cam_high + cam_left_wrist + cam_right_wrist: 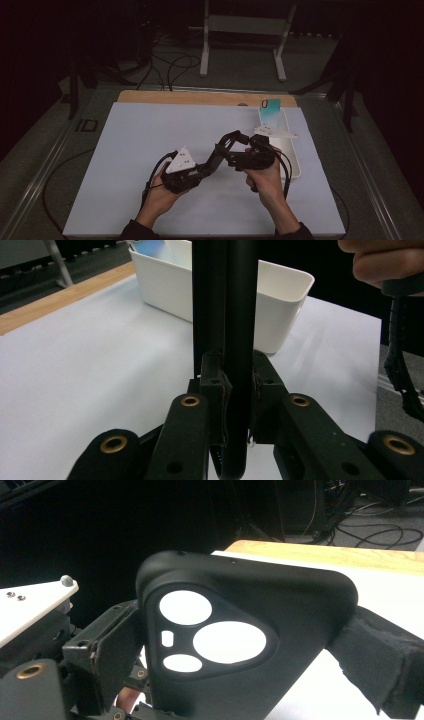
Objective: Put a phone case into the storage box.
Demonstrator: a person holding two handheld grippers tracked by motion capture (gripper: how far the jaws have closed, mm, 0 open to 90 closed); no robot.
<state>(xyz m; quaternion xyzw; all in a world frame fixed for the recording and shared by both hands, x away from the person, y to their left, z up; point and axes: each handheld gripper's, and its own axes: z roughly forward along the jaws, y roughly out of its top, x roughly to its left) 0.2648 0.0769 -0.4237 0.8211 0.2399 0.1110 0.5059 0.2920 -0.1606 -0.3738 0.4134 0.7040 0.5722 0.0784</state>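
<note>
A black phone case (240, 605) with round camera cut-outs is held above the white mat (140, 135) between both hands. My left gripper (216, 155) is shut on it; in the left gripper view the case (240, 315) stands edge-on with both pads of the left gripper (240, 400) pressed on its faces. My right gripper (239, 149) points left at the case (227, 142) from the other side. One foam-padded fingertip (385, 655) lies against the case's right edge. Its other jaw is hidden, so the right grip is unclear.
A white bin (294, 162) stands on the mat's right side with a teal, phone-sized object (270, 112) leaning at its far end. A wooden table edge (200, 97) runs behind the mat. Cables and a white stand (245, 25) lie on the floor beyond.
</note>
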